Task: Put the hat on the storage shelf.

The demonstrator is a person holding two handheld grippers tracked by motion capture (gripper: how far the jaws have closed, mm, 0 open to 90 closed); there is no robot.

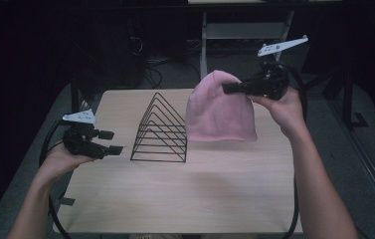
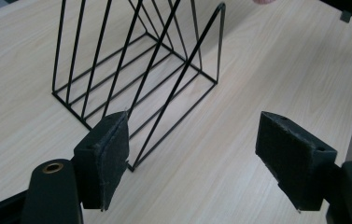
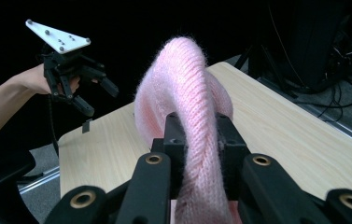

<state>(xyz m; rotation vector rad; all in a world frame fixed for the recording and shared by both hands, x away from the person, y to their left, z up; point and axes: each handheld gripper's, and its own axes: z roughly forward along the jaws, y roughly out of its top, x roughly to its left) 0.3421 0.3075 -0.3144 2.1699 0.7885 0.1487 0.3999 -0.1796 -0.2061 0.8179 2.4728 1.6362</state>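
Lower left of the high view, the left gripper (image 1: 109, 142) hovers with jaws wide apart, holding nothing, beside the black triangular wire rack (image 1: 161, 130) at centre. Farther up, right of centre, the right gripper (image 1: 229, 88) is clamped on the pink knitted wool hat (image 1: 220, 114), hanging above the pale wooden table (image 1: 185, 194)

Pink hat (image 1: 220, 117) hangs mid-frame in the high view, covering the table (image 1: 185, 199) edge behind it. In the left gripper view, the wire rack (image 2: 136, 70) runs off the top edge. Dark background blurs out.
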